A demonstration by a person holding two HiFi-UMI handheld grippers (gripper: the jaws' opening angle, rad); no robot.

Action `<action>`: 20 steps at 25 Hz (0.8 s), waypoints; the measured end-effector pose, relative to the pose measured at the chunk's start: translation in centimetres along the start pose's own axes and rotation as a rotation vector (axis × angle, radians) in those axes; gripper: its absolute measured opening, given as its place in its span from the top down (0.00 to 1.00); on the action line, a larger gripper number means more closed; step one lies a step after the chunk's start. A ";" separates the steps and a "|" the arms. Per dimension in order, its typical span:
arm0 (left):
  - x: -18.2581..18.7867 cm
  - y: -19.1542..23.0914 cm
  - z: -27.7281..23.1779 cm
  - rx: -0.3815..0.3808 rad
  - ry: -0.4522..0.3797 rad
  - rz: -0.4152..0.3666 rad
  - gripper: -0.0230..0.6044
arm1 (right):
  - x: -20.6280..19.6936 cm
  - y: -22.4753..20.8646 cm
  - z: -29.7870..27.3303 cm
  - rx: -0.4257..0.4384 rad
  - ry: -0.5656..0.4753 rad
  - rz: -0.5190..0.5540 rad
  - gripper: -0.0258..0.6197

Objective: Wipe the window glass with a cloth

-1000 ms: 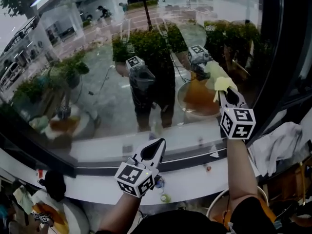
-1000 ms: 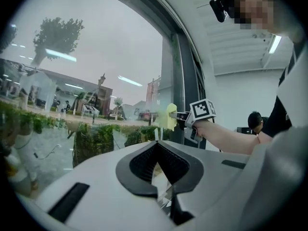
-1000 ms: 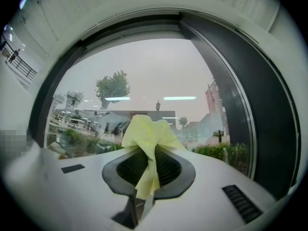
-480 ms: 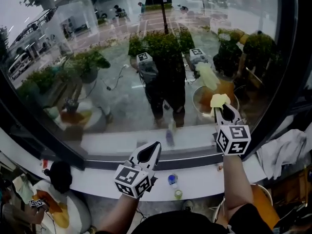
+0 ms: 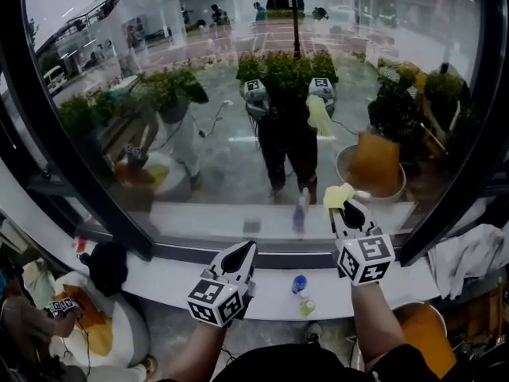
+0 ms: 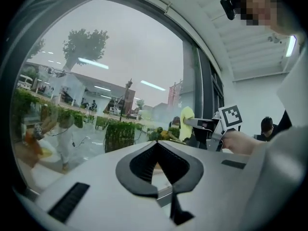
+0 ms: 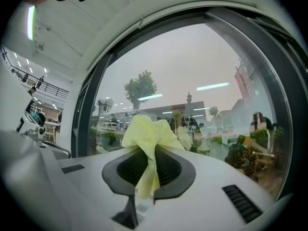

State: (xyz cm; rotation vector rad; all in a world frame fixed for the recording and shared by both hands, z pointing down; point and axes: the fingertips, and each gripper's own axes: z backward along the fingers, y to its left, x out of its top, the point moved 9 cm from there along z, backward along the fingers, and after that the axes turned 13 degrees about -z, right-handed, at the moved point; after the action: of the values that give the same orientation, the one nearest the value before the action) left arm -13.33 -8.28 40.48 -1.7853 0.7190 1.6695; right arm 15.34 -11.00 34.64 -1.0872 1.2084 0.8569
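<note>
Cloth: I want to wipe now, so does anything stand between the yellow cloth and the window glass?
Nothing visible does. The yellow cloth, pinched in the right tongs, points straight at the window glass, and nothing shows between them. The left tongs are shut and empty, lower and off to the side.

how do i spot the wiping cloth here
Look at the big window glass, lower right, just above the sill. The cloth is the small pale yellow bunch pinched in the right gripper; the whitish cloth heap further right lies loose, and the left gripper holds nothing.
</note>
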 end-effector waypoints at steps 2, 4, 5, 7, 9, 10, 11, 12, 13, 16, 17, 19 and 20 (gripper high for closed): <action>-0.5 0.2 2.3 0.016 0.013 0.009 0.95 | -1.2 2.2 1.0 0.025 0.013 -0.033 0.87; -1.0 0.5 4.4 0.027 0.024 0.009 0.95 | -2.5 4.3 2.0 0.040 0.023 -0.066 0.87; -1.4 0.7 5.3 0.029 0.026 0.008 0.95 | -3.3 5.3 2.3 0.047 0.026 -0.077 0.87; -2.3 1.3 6.7 0.026 0.028 0.001 0.95 | -5.1 7.3 2.5 0.063 0.036 -0.095 0.88; -3.4 1.5 8.2 0.014 0.041 -0.005 0.95 | -7.2 9.3 3.1 0.068 0.061 -0.113 0.88; -4.0 1.5 9.0 0.005 0.051 -0.003 0.95 | -8.2 10.1 3.7 0.061 0.076 -0.122 0.88; -4.5 1.4 9.7 -0.005 0.061 0.003 0.95 | -9.2 10.8 4.5 0.051 0.091 -0.131 0.87; -5.0 1.2 10.3 -0.014 0.068 0.011 0.95 | -9.9 11.3 5.2 0.041 0.102 -0.138 0.88; -5.4 1.1 10.8 -0.022 0.073 0.020 0.95 | -10.5 11.8 5.8 0.032 0.111 -0.144 0.87; -6.2 0.6 11.6 -0.045 0.081 0.042 0.95 | -11.7 13.2 7.4 0.024 0.133 -0.152 0.88; -6.3 0.4 11.7 -0.054 0.081 0.046 0.95 | -12.1 13.8 7.9 0.024 0.140 -0.150 0.88; -6.6 -0.1 11.9 -0.072 0.079 0.048 0.95 | -12.9 14.7 8.8 0.022 0.155 -0.144 0.88; -6.7 -0.3 12.0 -0.079 0.080 0.048 0.95 | -13.2 15.1 9.2 0.019 0.161 -0.143 0.88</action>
State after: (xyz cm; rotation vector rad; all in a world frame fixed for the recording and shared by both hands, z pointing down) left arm -21.75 0.61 46.65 -1.9128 0.7454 1.6875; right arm 1.41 2.63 44.93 -1.2303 1.2518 0.6565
